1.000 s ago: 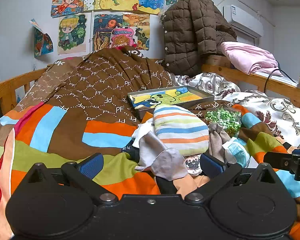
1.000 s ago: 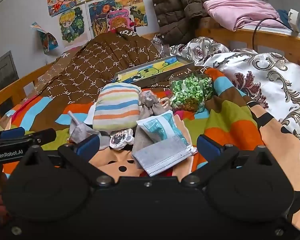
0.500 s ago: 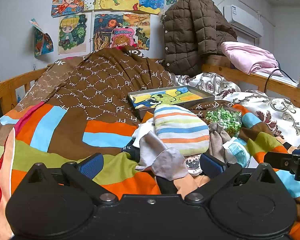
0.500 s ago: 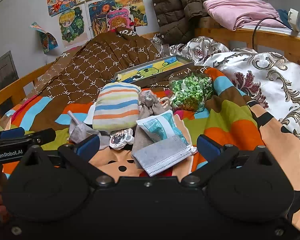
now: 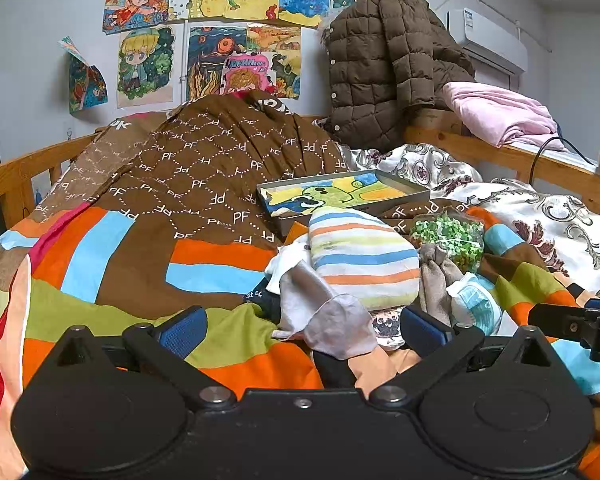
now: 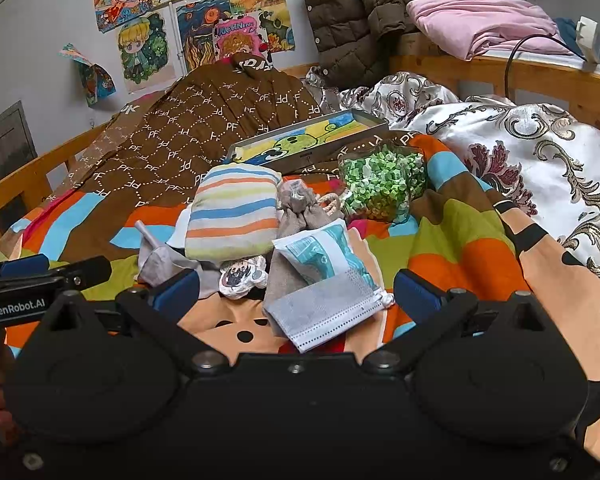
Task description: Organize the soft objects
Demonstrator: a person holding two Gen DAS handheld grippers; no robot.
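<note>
Left gripper (image 5: 304, 330) gapes wide, empty, its tips flanking a grey cloth (image 5: 332, 322) just before the striped pillow (image 5: 362, 258). Right gripper (image 6: 296, 290), equally wide and empty, straddles a mask (image 6: 324, 314) near that pillow (image 6: 234, 212).

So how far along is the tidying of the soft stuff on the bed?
Nothing looks sorted yet. The striped pouch, grey face mask, beige drawstring bag and grey cloth lie in one heap; the tray behind holds none. Left gripper and right gripper are open and empty, so everything is left.
</note>
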